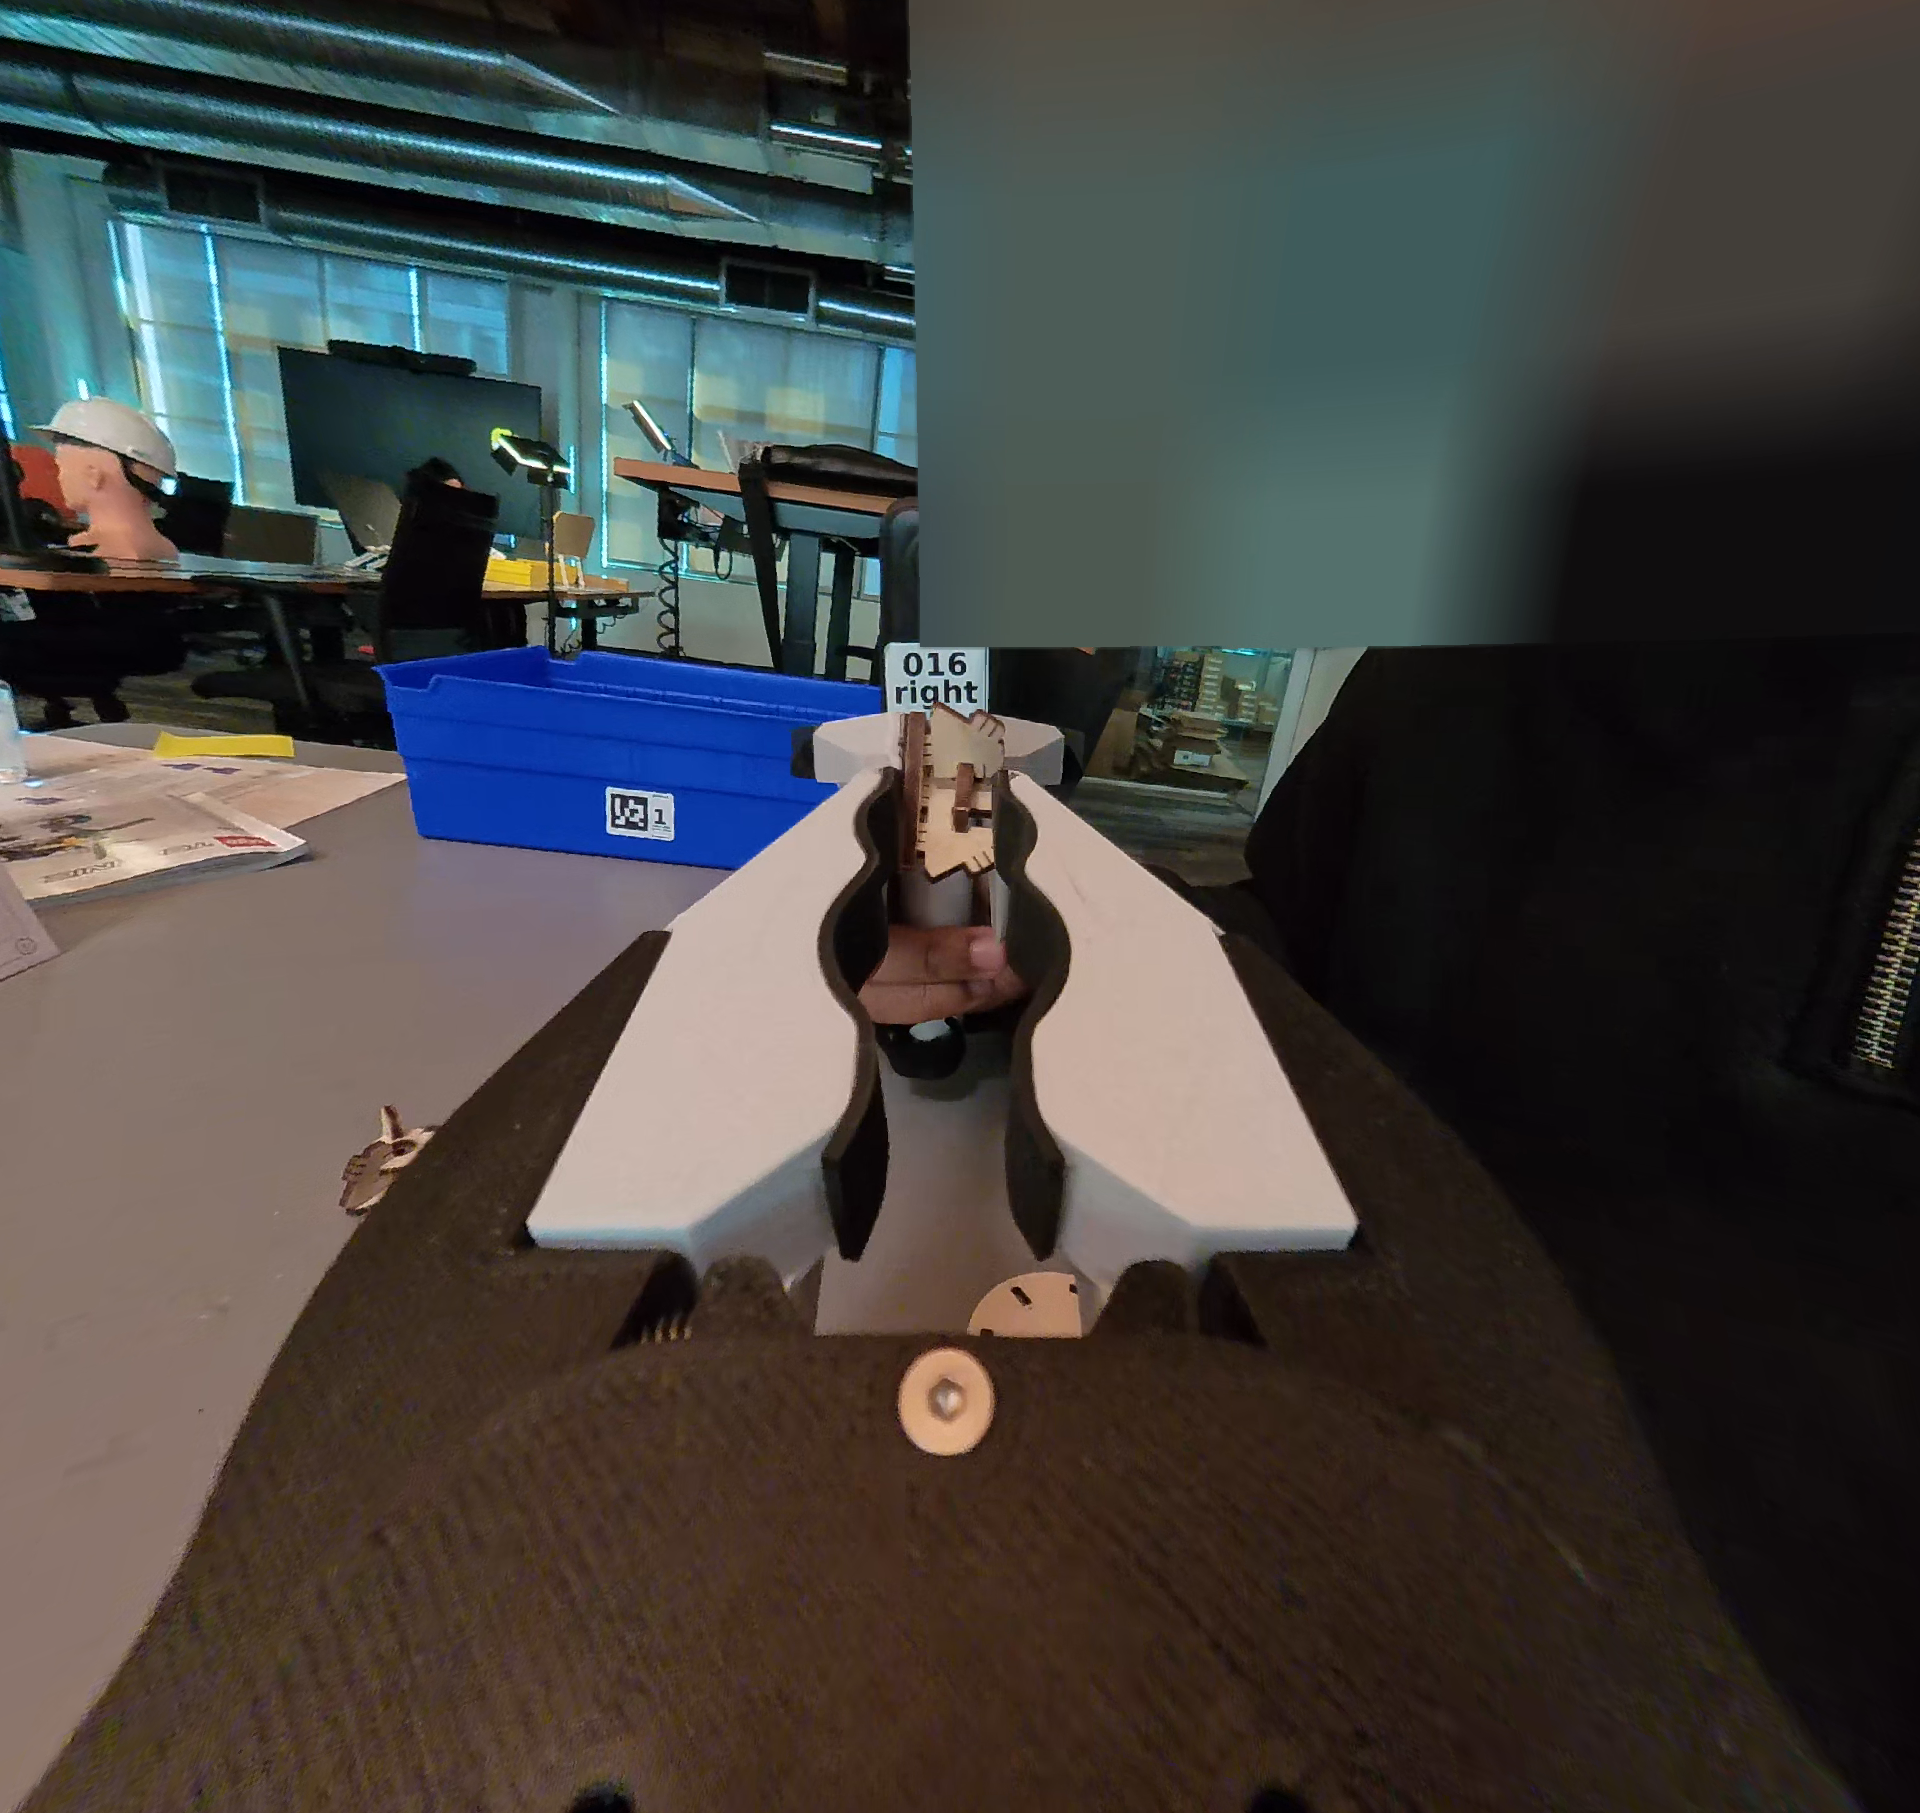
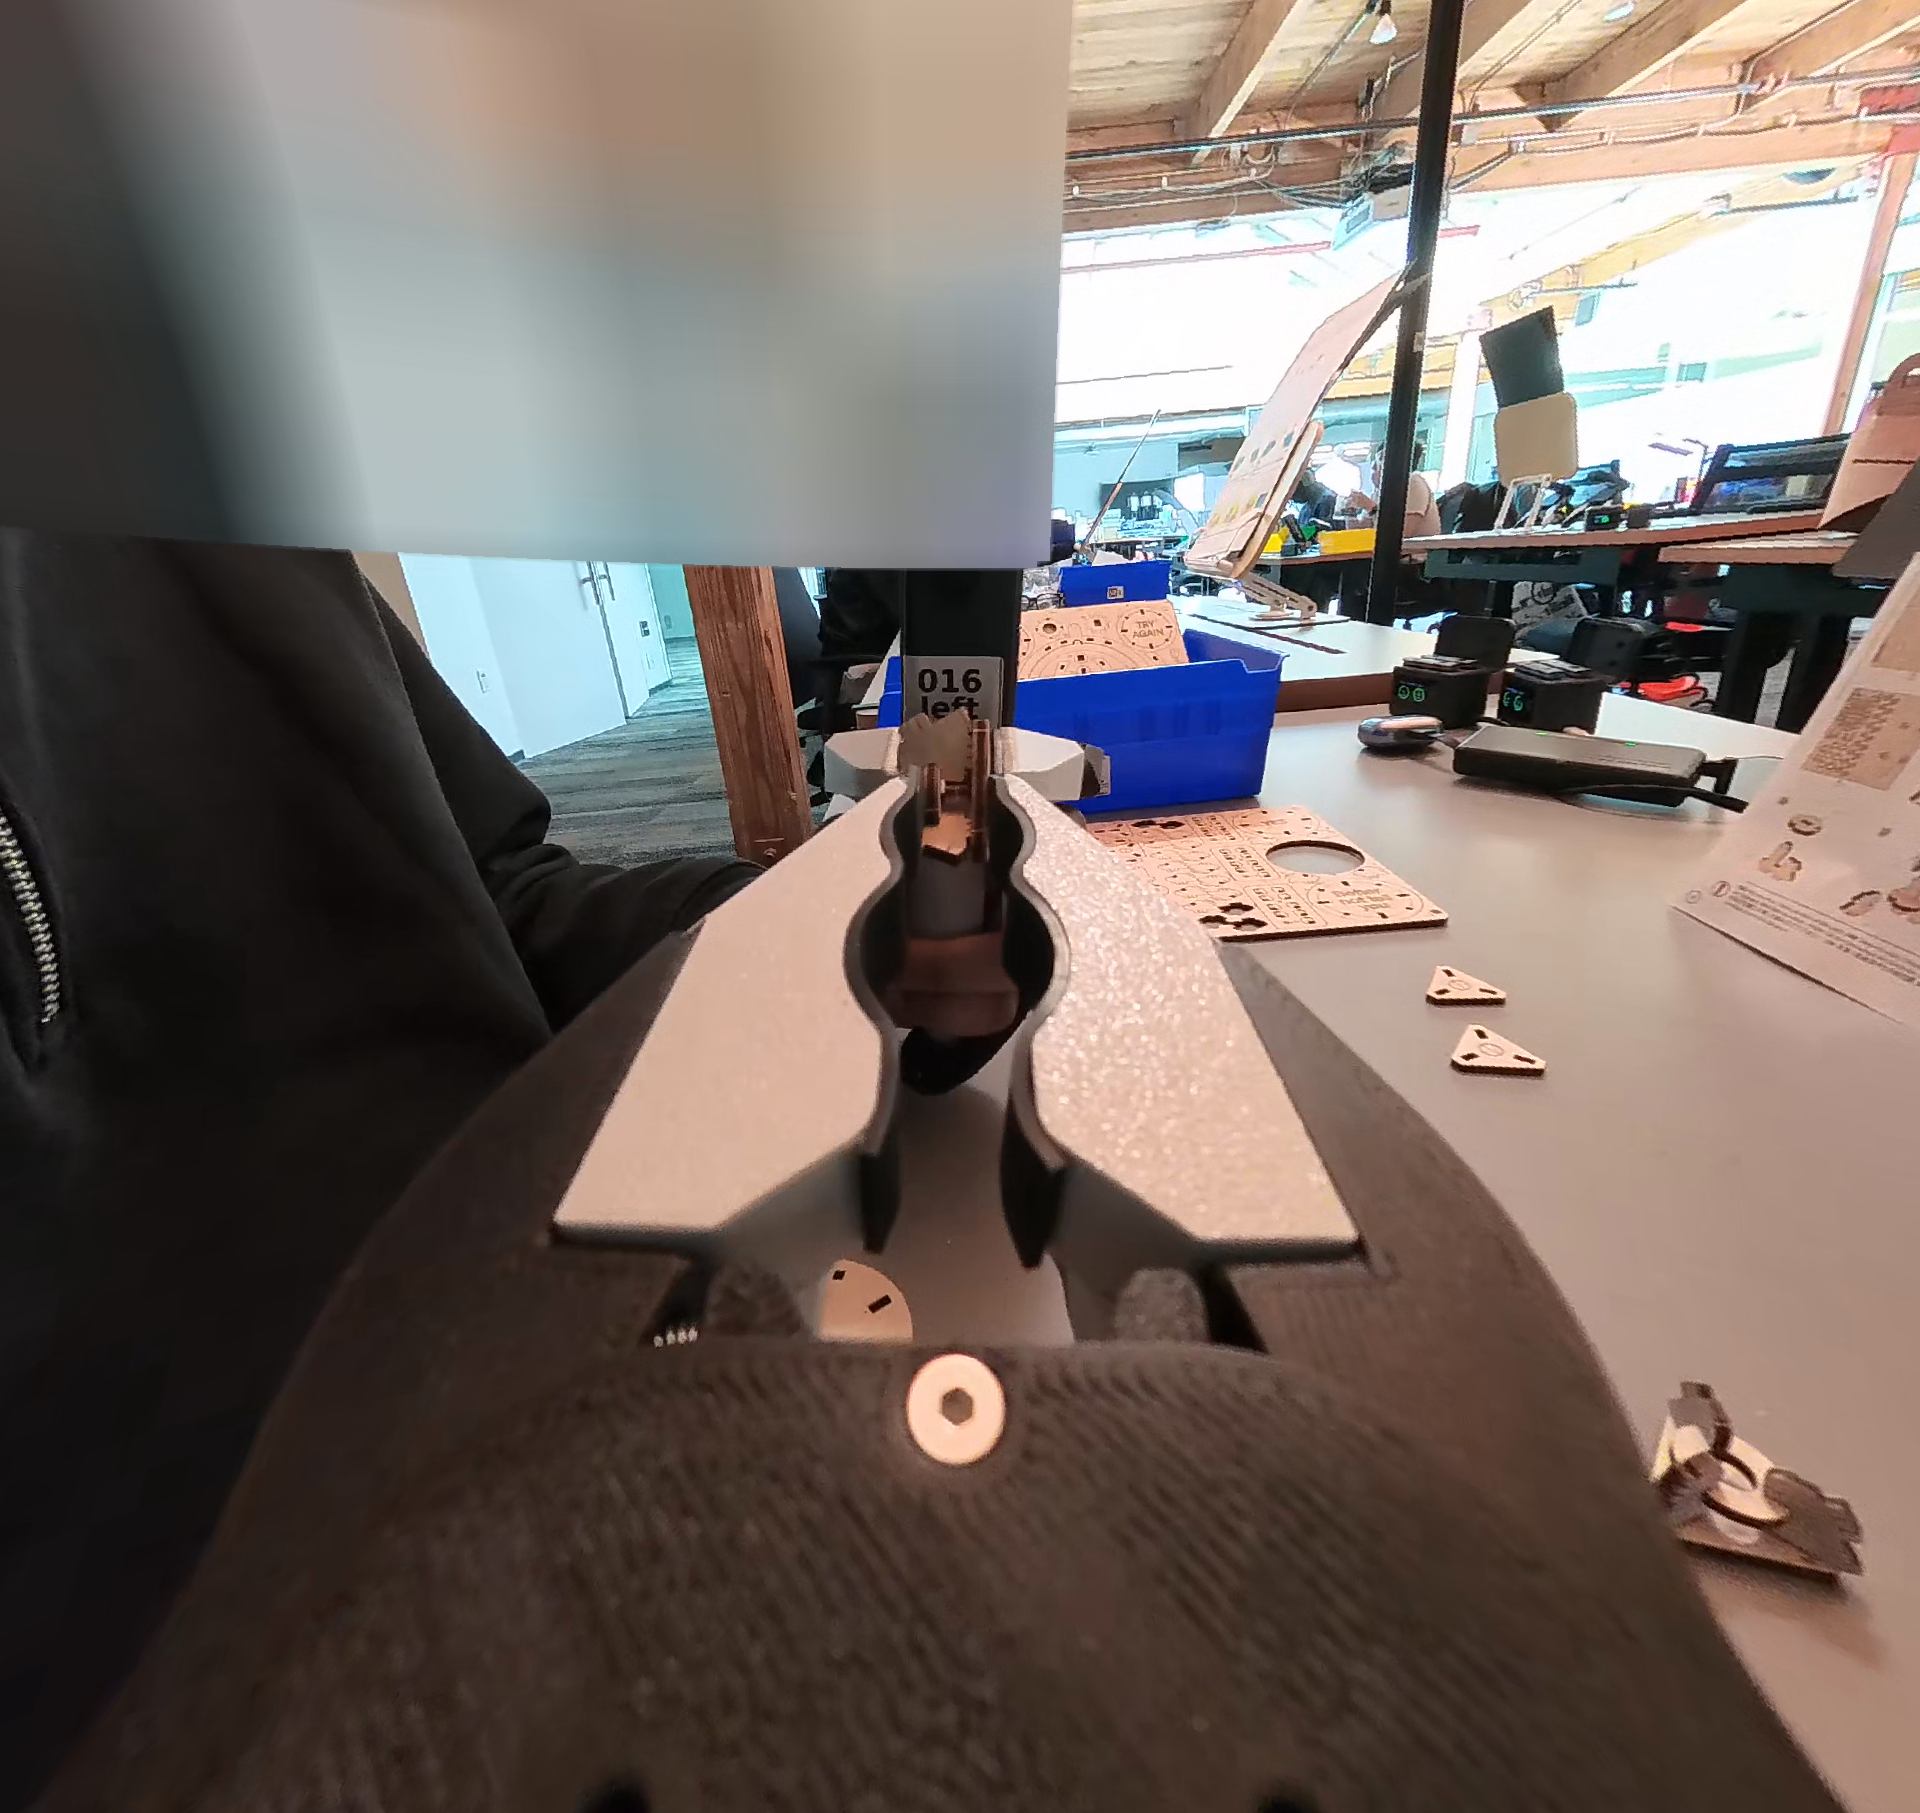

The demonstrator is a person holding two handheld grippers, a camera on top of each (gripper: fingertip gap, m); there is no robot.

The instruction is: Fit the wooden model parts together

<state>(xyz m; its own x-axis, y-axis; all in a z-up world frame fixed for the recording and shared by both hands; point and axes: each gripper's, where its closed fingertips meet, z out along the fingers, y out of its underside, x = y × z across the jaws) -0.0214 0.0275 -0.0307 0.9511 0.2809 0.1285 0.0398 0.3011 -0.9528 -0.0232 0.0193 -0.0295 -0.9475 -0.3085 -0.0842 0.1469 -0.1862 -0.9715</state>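
Note:
My two grippers face each other tip to tip above the grey table [image 1: 208, 1088]. In the left wrist view my left gripper [image 1: 951, 813] is shut on a small pale wooden assembly [image 1: 961, 802], a notched flat piece joined to a darker toothed disc [image 1: 910, 787]. The right gripper's grey fingers [image 1: 847, 750] show just behind it. In the right wrist view my right gripper [image 2: 951, 802] is shut on the same wooden assembly [image 2: 940, 787] from the opposite side. The left gripper's grey fingers [image 2: 1049, 761] show behind it. A person's hand holds each far gripper.
A blue bin [image 1: 582, 755], booklets [image 1: 135, 828] and a loose wooden piece [image 1: 379, 1155] lie to the left. The right wrist view shows a blue bin [image 2: 1164, 735], a punched wooden sheet [image 2: 1278, 880], two triangular pieces [image 2: 1465, 989], a wooden sub-assembly [image 2: 1756, 1514], an instruction sheet [image 2: 1829, 828] and black devices [image 2: 1579, 755].

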